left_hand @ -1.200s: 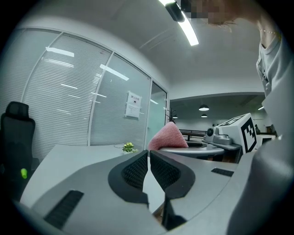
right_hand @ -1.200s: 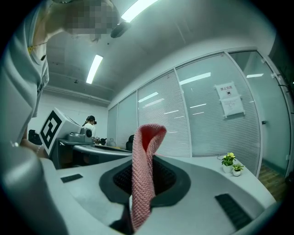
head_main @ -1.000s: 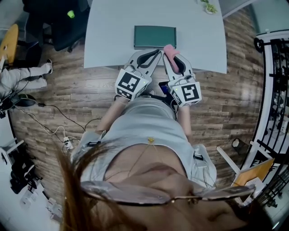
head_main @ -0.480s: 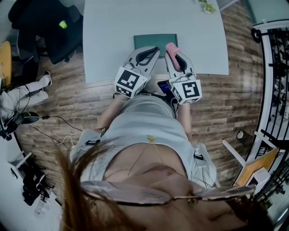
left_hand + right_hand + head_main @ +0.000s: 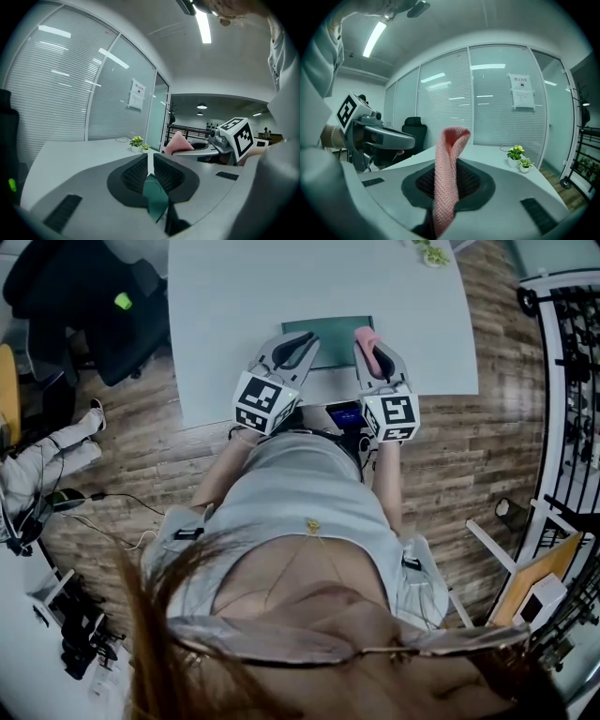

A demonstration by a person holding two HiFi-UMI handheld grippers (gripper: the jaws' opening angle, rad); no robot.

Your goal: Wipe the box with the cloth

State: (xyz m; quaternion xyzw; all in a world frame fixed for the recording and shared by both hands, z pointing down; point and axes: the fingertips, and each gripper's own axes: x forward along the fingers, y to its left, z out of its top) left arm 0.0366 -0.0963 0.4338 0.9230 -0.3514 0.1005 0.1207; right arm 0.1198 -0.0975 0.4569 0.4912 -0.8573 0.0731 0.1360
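A flat dark green box (image 5: 336, 345) lies on the pale grey table (image 5: 234, 315) near its front edge. My left gripper (image 5: 307, 337) hovers over the box's left part, shut, with nothing in it. In the left gripper view its pads (image 5: 136, 174) meet and the green box (image 5: 155, 200) shows below them. My right gripper (image 5: 370, 337) is shut on a pink knitted cloth (image 5: 367, 340) at the box's right end. In the right gripper view the cloth (image 5: 448, 178) stands folded up between the jaws of that gripper (image 5: 453, 161).
Small potted plants (image 5: 432, 253) stand at the table's far right. A black office chair (image 5: 89, 306) is left of the table, a metal rack (image 5: 567, 381) to the right. Cables (image 5: 112, 507) lie on the wooden floor. Glass walls with blinds (image 5: 487, 108) lie beyond.
Both grippers have moved forward from the table's front edge to over the box, sinking a little. The pink cloth stayed in the right gripper. The left gripper stayed shut.
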